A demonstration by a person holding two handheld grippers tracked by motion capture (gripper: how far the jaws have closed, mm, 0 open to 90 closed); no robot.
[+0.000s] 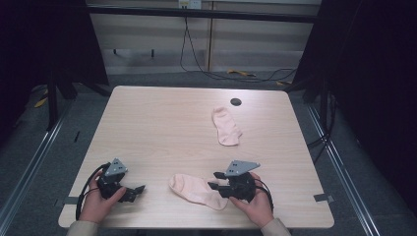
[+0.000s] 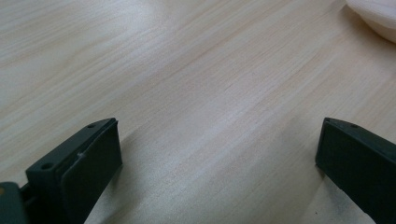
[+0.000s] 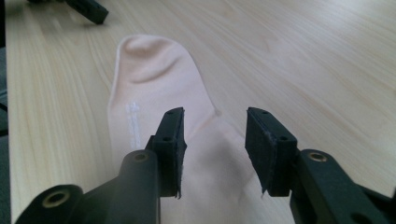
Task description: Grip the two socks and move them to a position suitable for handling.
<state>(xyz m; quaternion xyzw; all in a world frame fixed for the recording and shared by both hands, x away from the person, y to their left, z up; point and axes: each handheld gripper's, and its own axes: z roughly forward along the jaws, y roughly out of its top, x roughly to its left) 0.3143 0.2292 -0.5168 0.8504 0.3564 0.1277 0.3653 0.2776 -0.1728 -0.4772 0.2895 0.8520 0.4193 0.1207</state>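
Two pale pink socks lie flat on the wooden table (image 1: 162,123). The near sock (image 1: 196,191) rests by the front edge, and my right gripper (image 1: 214,180) stands open over its cuff end. In the right gripper view the near sock (image 3: 149,88) stretches away between the black fingers (image 3: 170,144), with the gripper (image 3: 214,154) holding nothing. The far sock (image 1: 226,126) lies toward the back right. My left gripper (image 1: 139,191) sits open at the front left, its jaws wide apart over bare wood (image 2: 210,116). A corner of the near sock (image 2: 376,16) shows at the upper right of the left gripper view.
A round black cable hole (image 1: 236,102) is set in the table near its back edge. Black frame posts stand on both sides, and cables run over the grey floor behind. The left gripper's finger (image 3: 88,9) shows at the top left of the right gripper view.
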